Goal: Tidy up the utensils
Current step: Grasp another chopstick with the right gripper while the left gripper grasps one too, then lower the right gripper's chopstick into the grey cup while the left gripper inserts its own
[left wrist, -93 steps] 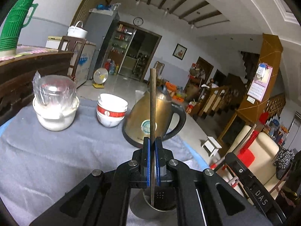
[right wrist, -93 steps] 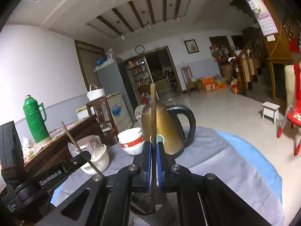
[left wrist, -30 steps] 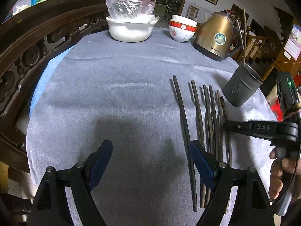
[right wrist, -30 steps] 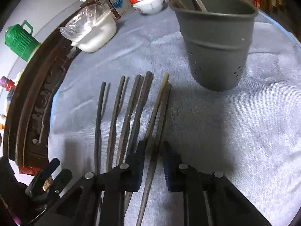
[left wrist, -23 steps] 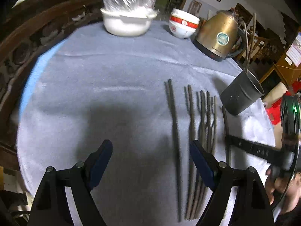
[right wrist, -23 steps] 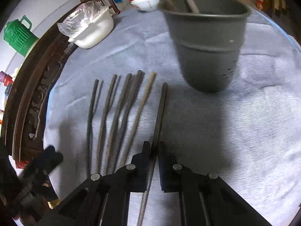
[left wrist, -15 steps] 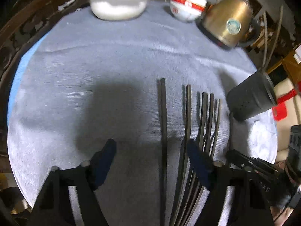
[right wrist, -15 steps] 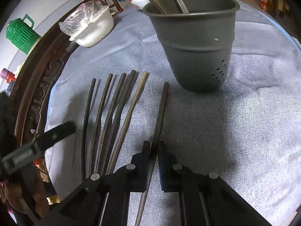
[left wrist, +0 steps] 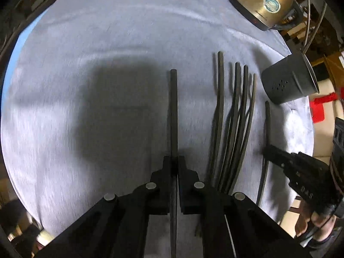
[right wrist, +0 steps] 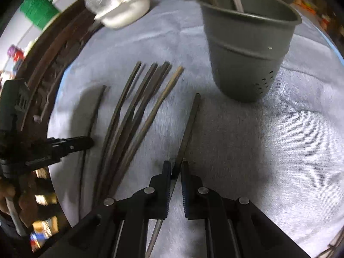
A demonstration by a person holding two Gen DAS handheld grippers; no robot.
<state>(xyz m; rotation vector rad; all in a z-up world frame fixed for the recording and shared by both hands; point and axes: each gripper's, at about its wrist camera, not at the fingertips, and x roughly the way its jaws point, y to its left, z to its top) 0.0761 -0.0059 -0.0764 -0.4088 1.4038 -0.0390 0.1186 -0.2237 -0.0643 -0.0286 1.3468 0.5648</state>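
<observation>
Left gripper [left wrist: 174,163] clamped on the leftmost chopstick [left wrist: 173,111], flat on the grey cloth [left wrist: 86,43]. Right gripper [right wrist: 176,168] pinched on the rightmost chopstick [right wrist: 189,124], tip just short of the grey cup [right wrist: 247,49]. Between them, four more chopsticks [left wrist: 236,118] fanned on the cloth. Two already standing in the cup. Kettle [left wrist: 264,2] and bowls at the far edge.

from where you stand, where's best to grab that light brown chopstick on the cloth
Probably the near half of the light brown chopstick, coming straight down with fingers across its width. It lies flat at the bundle's right edge, fanning clear of its neighbours; the grey holder crowds its far tip.
</observation>
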